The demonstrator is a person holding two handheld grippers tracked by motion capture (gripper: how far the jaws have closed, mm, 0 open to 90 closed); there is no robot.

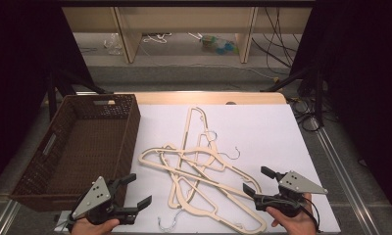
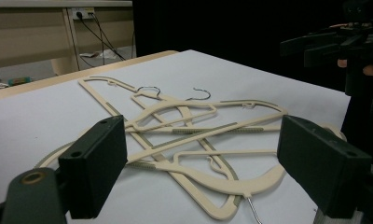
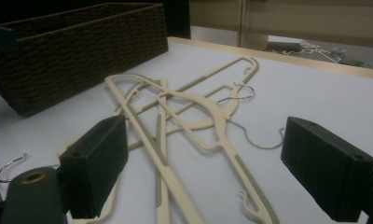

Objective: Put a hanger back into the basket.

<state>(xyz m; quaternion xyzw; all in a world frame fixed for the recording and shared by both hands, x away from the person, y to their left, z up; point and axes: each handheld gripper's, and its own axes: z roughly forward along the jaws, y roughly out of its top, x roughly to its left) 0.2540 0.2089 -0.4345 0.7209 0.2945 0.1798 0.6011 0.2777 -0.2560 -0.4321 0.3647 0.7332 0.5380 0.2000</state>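
Table [image 1: 282, 127]: it is carrying everything on its white sheet — a slick surface on which a nudged hanger is likely to slide rather than lift.
Basket [image 1: 130, 128]: the brown woven basket is standing empty at about 9 o'clock of the pile, just beside it; a long hanger swung across is at risk of catching on the near wall.
Hanger pile [image 1: 199, 169]: several cream hangers are lying crossed and interlocked at the middle of the sheet, reaching from 12 o'clock down to 6 — pulling one is likely to be dragging its neighbours along.
Left gripper [image 1: 135, 196]: it is hovering at about 7 o'clock of the pile, jaws spread wide with nothing between them, well short of any hanger.
Right gripper [image 1: 257, 180]: it is waiting at about 4 o'clock, jaws likewise parted and empty, just beside the lowest hanger's arm.
Wire hooks [image 3: 243, 93]: the thin metal hooks are poking out among the frames; one is probably going to snag a bar or the basket weave, and a flat thin frame may be slipping out of a shallow pinch.
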